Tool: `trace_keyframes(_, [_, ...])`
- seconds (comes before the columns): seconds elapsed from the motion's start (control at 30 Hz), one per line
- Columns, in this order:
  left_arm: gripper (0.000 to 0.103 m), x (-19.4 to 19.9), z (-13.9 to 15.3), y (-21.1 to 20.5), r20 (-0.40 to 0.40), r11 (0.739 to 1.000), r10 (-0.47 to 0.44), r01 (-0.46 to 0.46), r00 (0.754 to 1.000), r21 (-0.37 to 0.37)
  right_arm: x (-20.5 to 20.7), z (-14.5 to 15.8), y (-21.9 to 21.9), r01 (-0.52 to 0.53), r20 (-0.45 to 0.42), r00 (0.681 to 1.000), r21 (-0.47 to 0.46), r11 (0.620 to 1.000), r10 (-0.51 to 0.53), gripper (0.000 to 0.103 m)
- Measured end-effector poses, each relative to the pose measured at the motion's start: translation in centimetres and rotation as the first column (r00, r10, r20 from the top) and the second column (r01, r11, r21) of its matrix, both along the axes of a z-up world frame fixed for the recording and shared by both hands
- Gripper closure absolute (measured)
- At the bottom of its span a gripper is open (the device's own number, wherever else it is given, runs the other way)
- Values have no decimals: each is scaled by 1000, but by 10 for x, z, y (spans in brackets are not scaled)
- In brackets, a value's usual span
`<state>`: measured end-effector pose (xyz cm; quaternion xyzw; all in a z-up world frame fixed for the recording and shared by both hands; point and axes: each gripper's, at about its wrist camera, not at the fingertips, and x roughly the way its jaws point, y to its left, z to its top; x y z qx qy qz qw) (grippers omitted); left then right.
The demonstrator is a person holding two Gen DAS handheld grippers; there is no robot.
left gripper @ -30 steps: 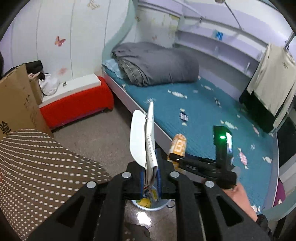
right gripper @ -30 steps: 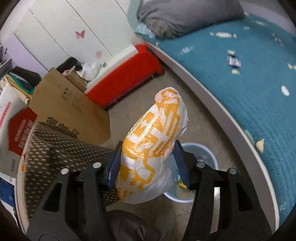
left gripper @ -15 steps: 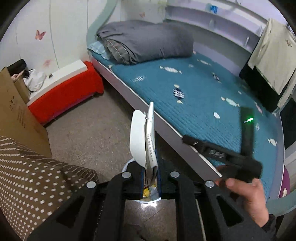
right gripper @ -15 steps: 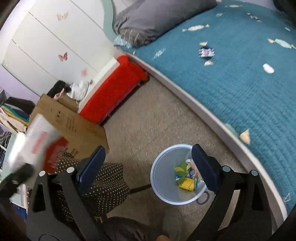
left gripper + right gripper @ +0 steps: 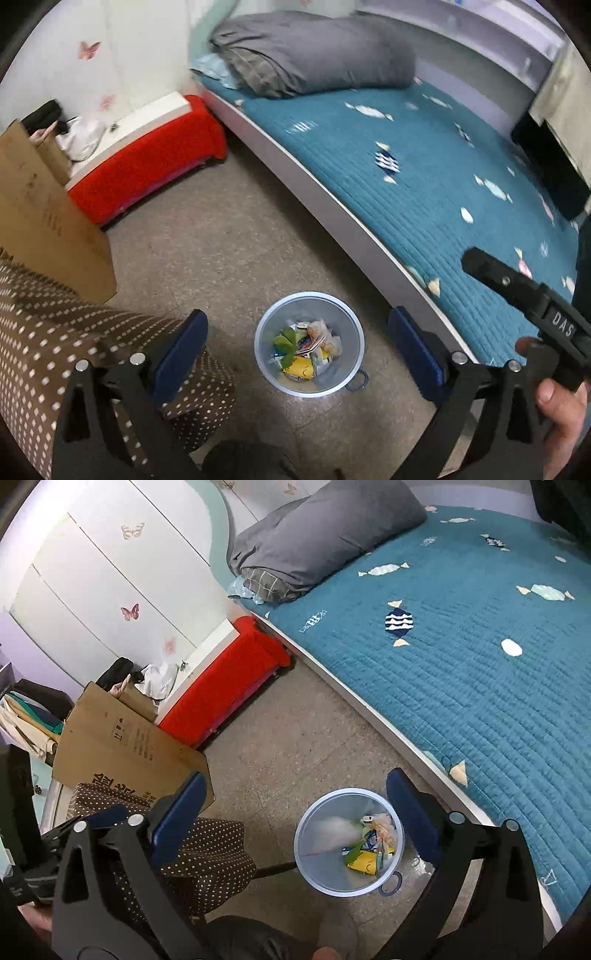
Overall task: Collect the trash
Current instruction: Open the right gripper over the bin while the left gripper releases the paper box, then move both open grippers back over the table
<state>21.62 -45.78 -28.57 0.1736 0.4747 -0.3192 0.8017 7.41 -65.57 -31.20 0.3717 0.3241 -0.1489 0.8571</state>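
Observation:
A pale blue trash bin [image 5: 266, 325] stands on the floor beside the bed and holds several colourful wrappers [image 5: 301, 363]. It also shows in the right wrist view [image 5: 314, 871], where a blurred white piece [image 5: 334, 829] is dropping into it. My left gripper [image 5: 297, 341] is open and empty, held above the bin. My right gripper [image 5: 295, 808] is open and empty, also above the bin. The right gripper's body [image 5: 532, 295] shows at the right of the left wrist view.
A bed with a teal quilt [image 5: 424, 177] and a grey duvet [image 5: 314, 55] fills the right. A red bench [image 5: 147, 158], a cardboard box [image 5: 40, 214] and a brown dotted seat [image 5: 74, 332] stand at the left. Grey floor [image 5: 229, 243] lies between.
My left gripper has opened and let go of the white folded paper. My right gripper opened earlier and dropped the yellow-and-white bag. Both views now look down on the bin.

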Motion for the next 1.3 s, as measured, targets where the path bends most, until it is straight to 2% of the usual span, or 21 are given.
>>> trace_keyframes(0.17, [7,-6,33,22,64,996,42,-37,997,-77,-3,13,8,24,13,1000,-18,1000,-24,6])
trace_keyframes(0.47, [7,-26,97,68,167,978,104,-70,981,-196,-3,73,43,19,105,994,-105,994,-8,6])
trace_keyframes(0.57, [7,-32,114,88,199,967,139,-90,970,-240,1,91,59,24,110,994,-129,991,-9,6])
trace_keyframes(0.73, [7,-41,138,135,235,940,215,-136,948,-312,16,122,104,-43,143,987,-176,983,69,6])
trace_keyframes(0.93, [6,-46,164,201,301,915,296,-178,906,-363,39,152,166,-167,141,969,-232,958,203,6])
trace_keyframes(1.07, [6,-45,177,249,319,890,355,-213,879,-403,58,168,213,-242,119,952,-265,933,281,6])
trace_keyframes(1.23, [6,-44,187,311,338,856,442,-278,831,-437,86,184,279,-347,94,917,-285,893,387,6])
trace_keyframes(1.3, [6,-43,188,338,346,841,482,-314,805,-441,96,189,308,-403,82,893,-292,867,443,6])
